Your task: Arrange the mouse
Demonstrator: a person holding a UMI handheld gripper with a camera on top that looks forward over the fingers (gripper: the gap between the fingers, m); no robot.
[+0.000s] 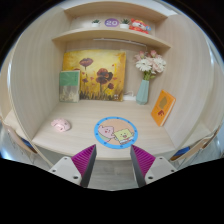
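A small pink-and-white mouse (pixel 62 126) lies on the light wooden desk (pixel 85 140), to the left and beyond my fingers. A round blue mouse pad (pixel 116 131) with a cartoon picture lies just ahead of my fingers, near the desk's middle. The mouse is off the pad, a short way to its left. My gripper (pixel 113 160) is open, with magenta pads (pixel 86 158) apart and nothing between them. It hovers over the desk's front edge.
At the back stand a flower painting (pixel 95 72), a green book (pixel 69 86), a blue vase with white flowers (pixel 146 80) and an orange book (pixel 162 106). Two shelves (pixel 110 36) above hold small items. Side walls enclose the desk.
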